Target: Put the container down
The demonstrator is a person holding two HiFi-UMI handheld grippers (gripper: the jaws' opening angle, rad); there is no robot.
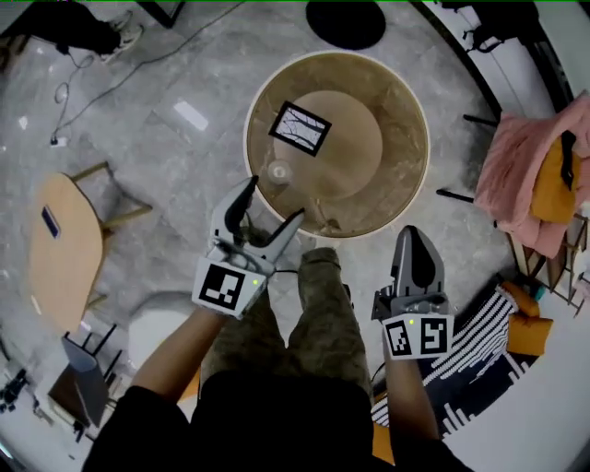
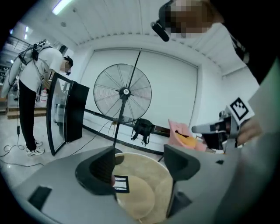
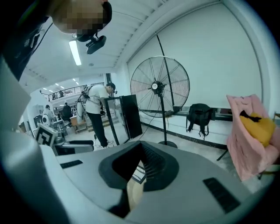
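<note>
A small clear round container point(image 1: 278, 172) stands on the round tan table point(image 1: 406, 92) near its front left edge, beside a black-and-white marker card point(image 1: 300, 127). My left gripper point(image 1: 275, 198) is open just in front of the container, its fingertips over the table's rim and nothing between them. In the left gripper view the left gripper point(image 2: 140, 164) shows the table point(image 2: 144, 197) and the card point(image 2: 120, 183) through its wide gap. My right gripper point(image 1: 412, 238) hangs off the table's front right, shut and holding nothing. Its dark pads meet in the right gripper view point(image 3: 140, 164).
A standing fan point(image 2: 123, 92) with a black base point(image 1: 346, 23) is behind the table. A chair draped in pink cloth point(image 1: 535, 175) is at right and a wooden chair point(image 1: 64, 249) at left. A black glass cabinet point(image 2: 65, 111) and a standing person point(image 2: 30, 87) are far left.
</note>
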